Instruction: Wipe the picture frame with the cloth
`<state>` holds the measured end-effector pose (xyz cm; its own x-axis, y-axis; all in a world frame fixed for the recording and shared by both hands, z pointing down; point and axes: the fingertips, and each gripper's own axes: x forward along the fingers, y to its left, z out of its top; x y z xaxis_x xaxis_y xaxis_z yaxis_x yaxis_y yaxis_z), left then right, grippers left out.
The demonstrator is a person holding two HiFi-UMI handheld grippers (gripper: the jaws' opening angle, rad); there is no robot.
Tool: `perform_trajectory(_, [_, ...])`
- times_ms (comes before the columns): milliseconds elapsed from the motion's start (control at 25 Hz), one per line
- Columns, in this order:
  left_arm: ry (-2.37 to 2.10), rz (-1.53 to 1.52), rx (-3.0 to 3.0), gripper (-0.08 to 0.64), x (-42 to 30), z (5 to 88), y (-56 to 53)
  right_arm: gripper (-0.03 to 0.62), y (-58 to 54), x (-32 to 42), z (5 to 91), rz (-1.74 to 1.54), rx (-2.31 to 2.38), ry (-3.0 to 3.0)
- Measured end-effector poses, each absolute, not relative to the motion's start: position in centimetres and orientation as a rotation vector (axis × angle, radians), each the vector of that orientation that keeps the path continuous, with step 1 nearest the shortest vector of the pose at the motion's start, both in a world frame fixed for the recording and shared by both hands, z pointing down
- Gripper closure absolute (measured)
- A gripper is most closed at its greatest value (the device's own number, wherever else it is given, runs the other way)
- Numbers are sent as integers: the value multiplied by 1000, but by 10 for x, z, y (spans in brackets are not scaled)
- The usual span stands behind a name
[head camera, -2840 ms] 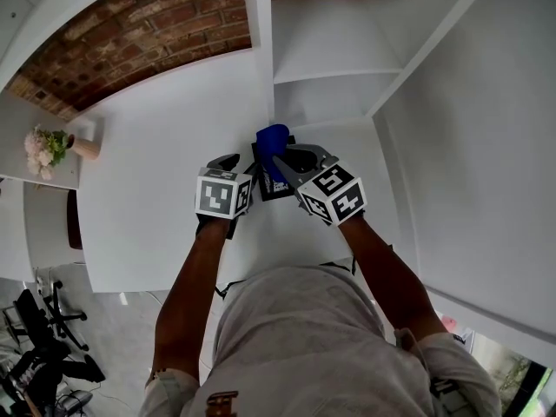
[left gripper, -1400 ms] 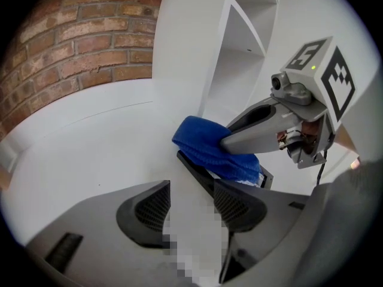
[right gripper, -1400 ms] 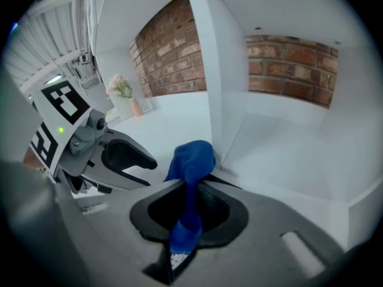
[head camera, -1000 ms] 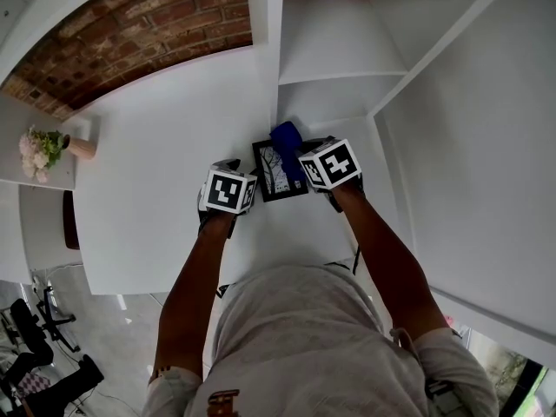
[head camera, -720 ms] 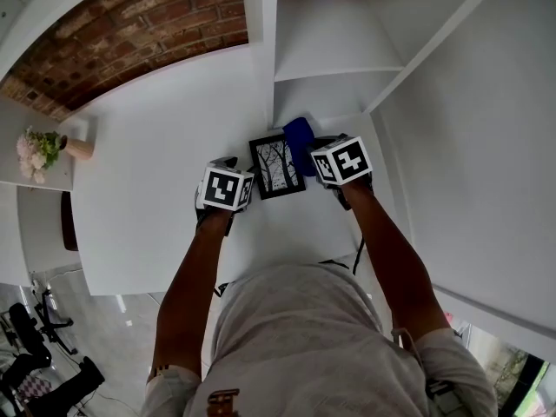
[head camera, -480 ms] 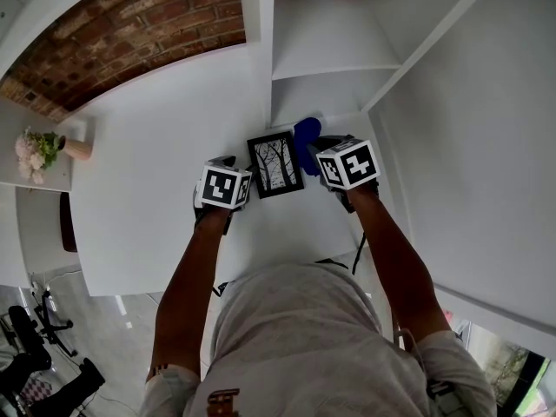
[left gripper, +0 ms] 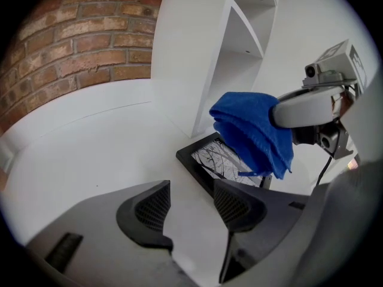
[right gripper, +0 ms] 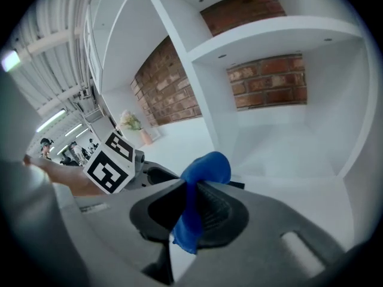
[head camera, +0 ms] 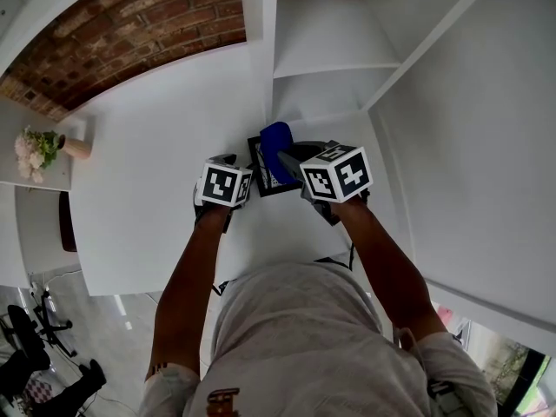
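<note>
The picture frame lies on the white surface in front of the person, near the foot of a white shelf unit. It has a black border and shows a drawing of bare trees, with the face up.

The right gripper has its fingers clenched on the blue cloth. A rounded bunch of the cloth stands out beyond the fingertips and a smaller end hangs below them. In the left gripper view the cloth hangs over the right part of the frame and hides that part. A loose thread drops from it toward the glass, but whether the cloth itself touches the glass cannot be told.

The left gripper is just beside the left edge of the frame, low over the surface. Its fingers are released and stand apart, and only the bare white surface shows between them. They do not touch the frame.

In the head view both forearms reach forward from the body, with the frame between the two grippers. A brick wall runs behind the surface, and a small vase of flowers stands far to the left, well apart from the frame
</note>
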<state>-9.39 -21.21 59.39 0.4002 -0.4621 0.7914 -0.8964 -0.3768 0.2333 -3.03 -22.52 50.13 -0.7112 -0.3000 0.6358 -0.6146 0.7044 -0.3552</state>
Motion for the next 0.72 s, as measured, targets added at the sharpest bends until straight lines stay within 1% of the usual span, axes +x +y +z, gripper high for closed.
perform_trajectory(360, [-1151,834,2002,339,-94,594,-211,546,-211,-55,547,903,664,-2273])
perform_trajectory(720, [-1148,837,2007,339,-94,593,-211,546,-221,-32,571,753,715,-2155])
